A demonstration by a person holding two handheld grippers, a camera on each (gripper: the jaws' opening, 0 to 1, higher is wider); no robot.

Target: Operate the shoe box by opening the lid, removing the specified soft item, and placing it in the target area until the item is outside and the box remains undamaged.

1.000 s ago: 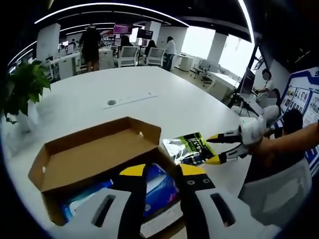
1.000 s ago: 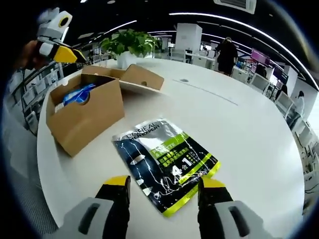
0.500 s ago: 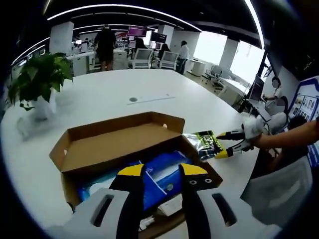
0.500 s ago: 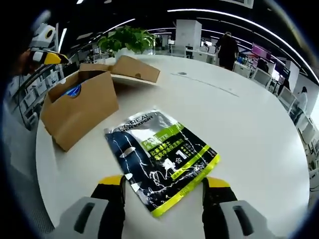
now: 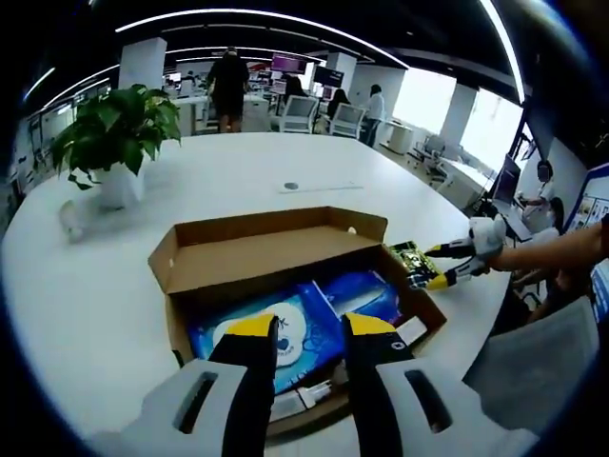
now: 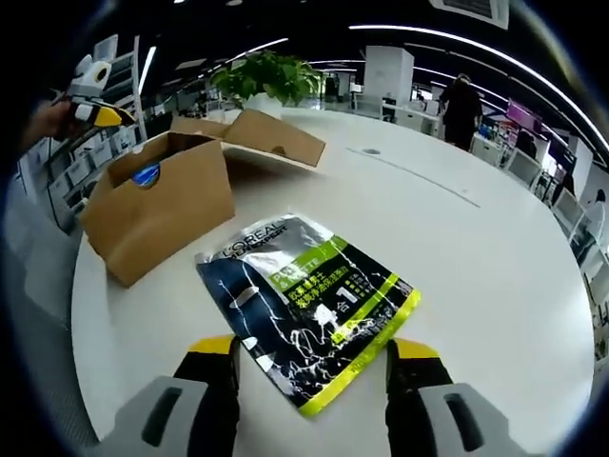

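Observation:
An open cardboard shoe box sits on the white table, its lid folded back. Blue soft packs lie inside. My left gripper hovers over the box's near edge, open, with nothing between its jaws; in the right gripper view it shows above the box. A black, green and silver pouch lies flat on the table beside the box. My right gripper is open, one jaw on each side of the pouch's near end. In the left gripper view it reaches in beside the box at the pouch.
A potted plant stands on the table beyond the box, with a white object beside it. The round table's edge runs close to the box. A person's arm comes in at the right. Chairs and people stand far behind.
The left gripper's camera has moved back over the box, so more of its inside shows. The pouch stays flat on the table between the open right jaws.

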